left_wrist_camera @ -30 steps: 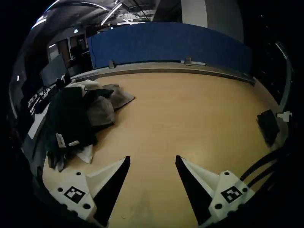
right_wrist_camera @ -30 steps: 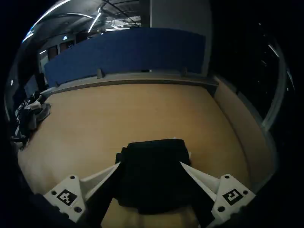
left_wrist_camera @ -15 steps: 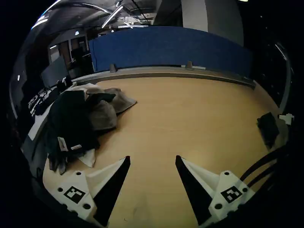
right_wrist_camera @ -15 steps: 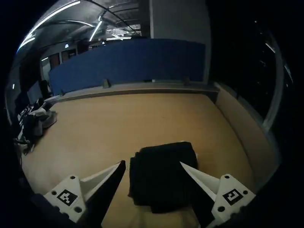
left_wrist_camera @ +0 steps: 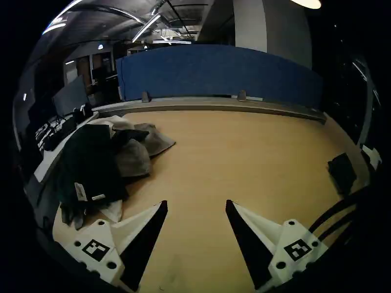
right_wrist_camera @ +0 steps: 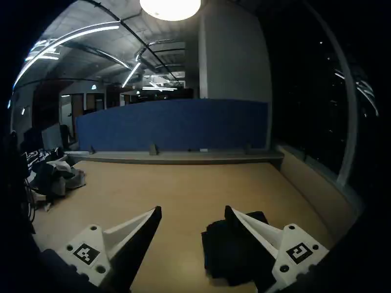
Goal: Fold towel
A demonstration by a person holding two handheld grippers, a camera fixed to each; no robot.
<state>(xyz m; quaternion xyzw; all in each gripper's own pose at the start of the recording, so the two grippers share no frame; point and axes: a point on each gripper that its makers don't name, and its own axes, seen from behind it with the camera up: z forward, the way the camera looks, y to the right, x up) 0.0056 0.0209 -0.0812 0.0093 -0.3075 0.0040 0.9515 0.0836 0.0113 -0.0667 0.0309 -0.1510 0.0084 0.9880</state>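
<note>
In the left gripper view, the left gripper [left_wrist_camera: 195,202] stands with its jaws wide apart over bare wood of the table [left_wrist_camera: 234,146], gripping nothing. A loose pile of dark and grey cloths [left_wrist_camera: 105,156] lies at the left of the table, near its edge. A blue partition [left_wrist_camera: 220,68] runs along the far side. The folded dark towel [left_wrist_camera: 342,172] lies well apart from the pile, at the right edge.

In the right gripper view, the right gripper [right_wrist_camera: 192,209] is also spread open and empty. The towel lies flat on the table, near, partly behind the right finger; in the dim light it seems not to touch.
</note>
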